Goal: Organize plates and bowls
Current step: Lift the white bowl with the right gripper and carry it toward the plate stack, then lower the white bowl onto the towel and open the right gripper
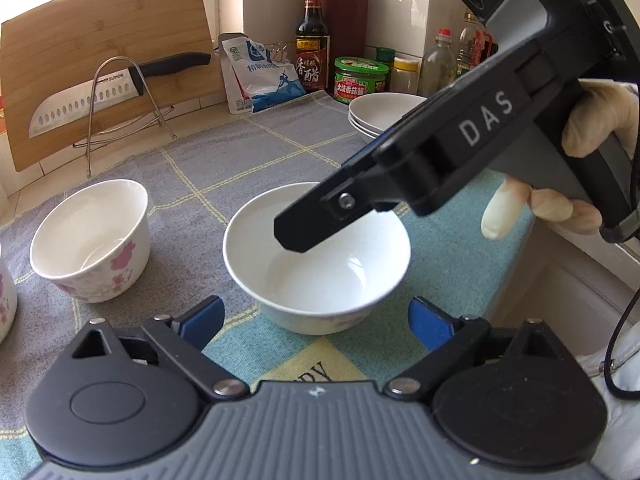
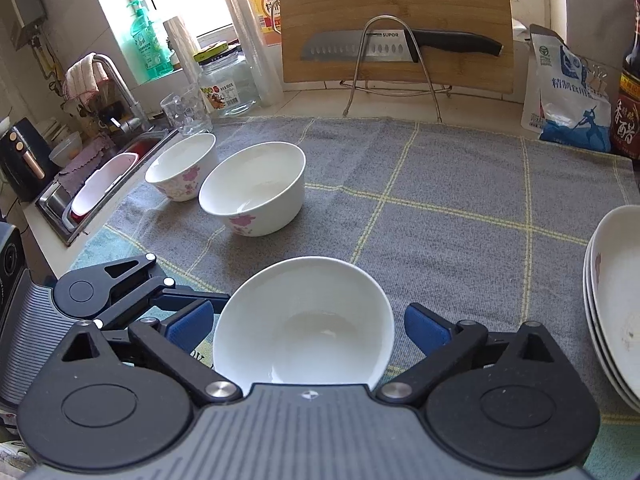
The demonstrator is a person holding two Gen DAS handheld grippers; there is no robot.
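A plain white bowl [image 1: 316, 256] stands upright on the checked cloth. My left gripper [image 1: 316, 320] is open, its blue pads [image 1: 204, 320] either side of the bowl's base and apart from it. One black finger [image 1: 304, 228] of the right gripper, held by a gloved hand [image 1: 580, 128], hangs over the bowl's far rim. In the right wrist view the same bowl [image 2: 304, 320] lies between the wide-open jaws of my right gripper [image 2: 308, 328], pads [image 2: 426, 328] clear of its rim. Two floral bowls [image 2: 252, 188] [image 2: 182, 166] stand further left. Stacked white plates [image 2: 616, 300] [image 1: 384, 114] sit at the right.
A bamboo cutting board [image 2: 396, 0] with a knife [image 2: 360, 46] on a wire rack stands at the back. A vinegar bottle [image 1: 312, 40], green-lidded jar [image 1: 360, 80] and salt bag [image 1: 264, 76] line the wall. The sink [image 2: 100, 184], a glass jar [image 2: 228, 84] and a tumbler [image 2: 186, 112] are at left.
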